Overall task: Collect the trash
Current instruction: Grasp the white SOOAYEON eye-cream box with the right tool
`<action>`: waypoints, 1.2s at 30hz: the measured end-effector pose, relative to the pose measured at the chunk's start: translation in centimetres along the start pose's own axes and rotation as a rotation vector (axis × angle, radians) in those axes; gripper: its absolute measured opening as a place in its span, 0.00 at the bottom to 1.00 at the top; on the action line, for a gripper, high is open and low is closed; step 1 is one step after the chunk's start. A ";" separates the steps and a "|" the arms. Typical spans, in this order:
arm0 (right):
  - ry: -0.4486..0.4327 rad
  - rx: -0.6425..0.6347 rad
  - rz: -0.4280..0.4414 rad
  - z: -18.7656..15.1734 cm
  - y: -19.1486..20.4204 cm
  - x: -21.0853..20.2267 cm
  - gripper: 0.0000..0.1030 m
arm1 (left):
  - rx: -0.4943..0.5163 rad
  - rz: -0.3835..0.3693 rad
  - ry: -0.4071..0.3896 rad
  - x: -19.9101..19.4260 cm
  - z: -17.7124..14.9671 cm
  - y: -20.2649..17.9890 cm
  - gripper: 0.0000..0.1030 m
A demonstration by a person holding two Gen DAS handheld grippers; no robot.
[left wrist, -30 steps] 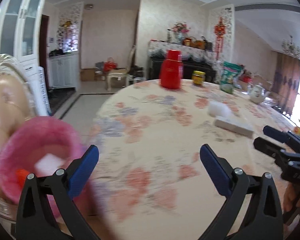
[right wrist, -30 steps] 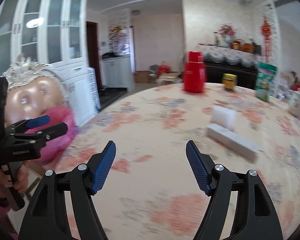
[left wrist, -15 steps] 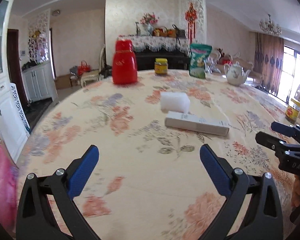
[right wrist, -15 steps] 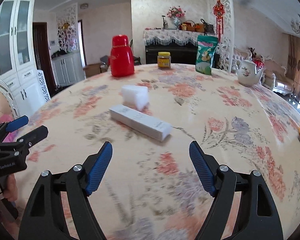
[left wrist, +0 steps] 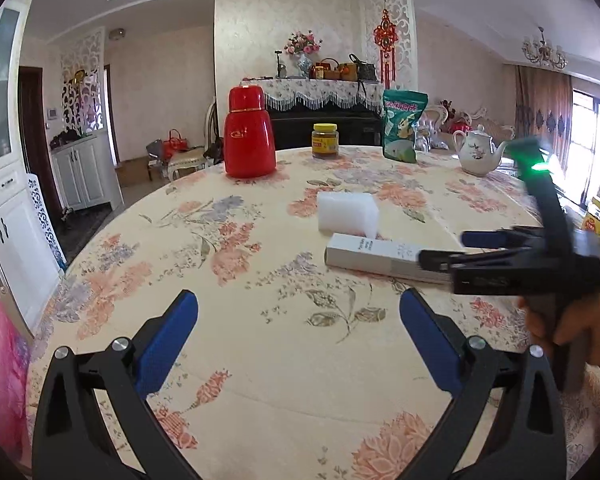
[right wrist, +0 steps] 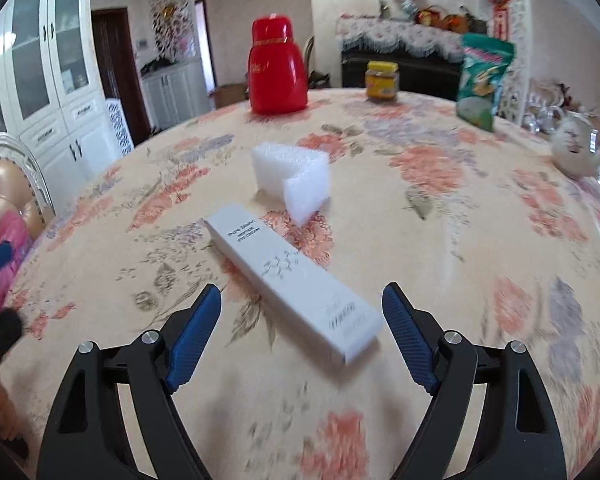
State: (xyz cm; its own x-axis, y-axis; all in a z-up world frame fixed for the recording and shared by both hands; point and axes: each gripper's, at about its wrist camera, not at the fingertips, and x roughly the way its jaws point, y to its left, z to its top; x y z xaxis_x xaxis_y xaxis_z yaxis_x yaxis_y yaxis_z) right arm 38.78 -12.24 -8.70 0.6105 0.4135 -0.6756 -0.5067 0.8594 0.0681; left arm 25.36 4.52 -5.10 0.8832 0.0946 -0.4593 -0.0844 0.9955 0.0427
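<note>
Left wrist view: my left gripper [left wrist: 298, 328] hangs over the floral table [left wrist: 260, 392] with its blue pads spread wide and nothing between them. The white carton [left wrist: 374, 257] lies at two o'clock with the foam block [left wrist: 347, 213] just behind it, and my right gripper [left wrist: 444, 250] comes in from three o'clock with its tips at the carton's far end. The pink bag [left wrist: 2, 364] sits at nine o'clock off the table's edge, which I take for the trash bag. Right wrist view: jaws released and empty, carton dead ahead at twelve o'clock, its near end reaching in between my pads [right wrist: 194, 332] but touching neither. The box lies slanted, running toward eleven o'clock, with the foam block touching or nearly touching its far end. To do this well, I'd turn my wrist so the pads face the long flat sides, come down low, and close gently; thin card could crush or skid. The red flask [right wrist: 277, 70] and the teapot [right wrist: 576, 148] stand well apart, no trouble.
</note>
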 end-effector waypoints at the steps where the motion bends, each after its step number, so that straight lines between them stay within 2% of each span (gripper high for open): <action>1: 0.023 -0.003 0.014 0.3 -0.1 0.8 0.76 | 0.005 0.003 -0.007 -0.2 0.2 0.0 0.95; 6: 0.074 -0.019 0.049 2.1 -0.6 3.7 0.76 | 0.067 0.023 -0.048 -0.8 1.3 -0.6 0.95; 10: 0.143 -0.050 0.065 2.3 -0.2 5.4 0.75 | 0.062 0.019 -0.051 -0.8 1.6 -0.4 0.95; 11: 0.154 -0.062 0.068 2.1 0.0 5.4 0.73 | 0.058 0.020 -0.049 -0.7 1.7 -0.2 0.95; 13: 0.167 -0.095 0.064 1.8 0.7 5.3 0.52 | 0.051 0.022 -0.038 -0.6 1.6 -0.1 0.95; 16: 0.169 -0.128 0.054 0.9 1.8 4.6 0.36 | 0.045 0.024 -0.021 -0.3 1.4 0.0 0.95; 17: 0.169 -0.128 0.057 0.7 1.9 4.3 0.34 | 0.043 0.027 -0.020 -0.3 1.4 0.1 0.95; 21: 0.172 -0.120 0.075 -0.4 3.0 2.8 0.34 | 0.040 0.033 -0.023 -0.8 1.3 0.3 0.95; 28: 0.162 -0.121 0.022 -0.8 4.5 2.7 0.34 | 0.006 0.034 0.002 -1.1 1.3 0.8 0.95; 31: 0.107 -0.120 0.010 -1.5 4.9 0.7 0.33 | -0.012 0.056 0.026 -0.6 1.2 1.6 0.95; 36: 0.017 -0.024 -0.019 -3.1 4.3 -3.9 0.33 | -0.006 0.075 0.064 1.3 1.7 1.1 0.95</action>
State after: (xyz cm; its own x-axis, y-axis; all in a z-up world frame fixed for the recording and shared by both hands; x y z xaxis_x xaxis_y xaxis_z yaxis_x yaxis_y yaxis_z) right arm 32.29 -11.07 -8.08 0.6098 0.3912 -0.6893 -0.5097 0.8596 0.0369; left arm 27.22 5.79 -4.11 0.8430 0.1689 -0.5108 -0.1527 0.9855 0.0739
